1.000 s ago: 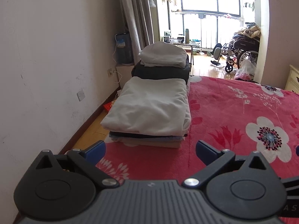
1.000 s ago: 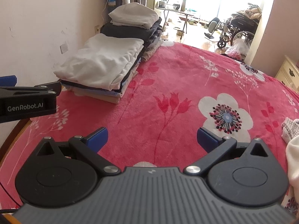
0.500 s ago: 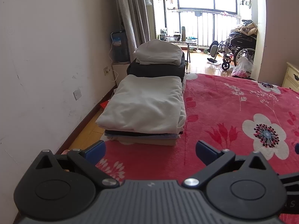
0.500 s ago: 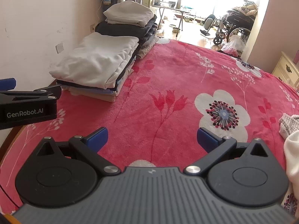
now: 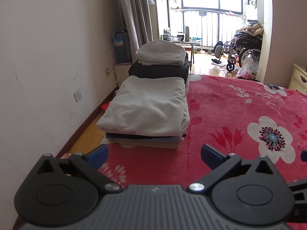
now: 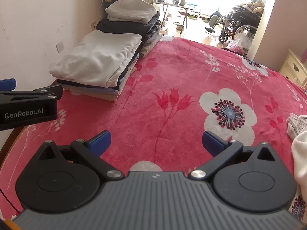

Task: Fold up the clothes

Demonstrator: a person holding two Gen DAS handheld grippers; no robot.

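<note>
Both two-finger tools hover over the red floral blanket (image 6: 172, 72) that covers the bed. The left gripper (image 5: 154, 153) has its blue-padded jaws spread wide with nothing between them, and the right gripper (image 6: 156, 140) is likewise fully spread and empty; this is probably a pause between garments, with neither tool committed to cloth. The nearer stack of folded clothes (image 5: 147, 113), topped by a white rectangular garment over dark, pale-blue and beige layers, lies on the blanket's wall-side edge, just ahead of the left gripper. Its placement there presumably keeps the blanket's middle free as a folding surface. Just beyond it, farther along the same edge, stands a taller stack of folded clothes (image 5: 161, 61), topped by a white bundle on black fabric. At the blanket's opposite edge, beside the right gripper, lie a crumpled cream garment (image 6: 300, 153) and a checked patterned cloth (image 6: 296, 124), apparently not yet folded. Both stacks show flat tops, though their layer edges are only roughly aligned.
</note>
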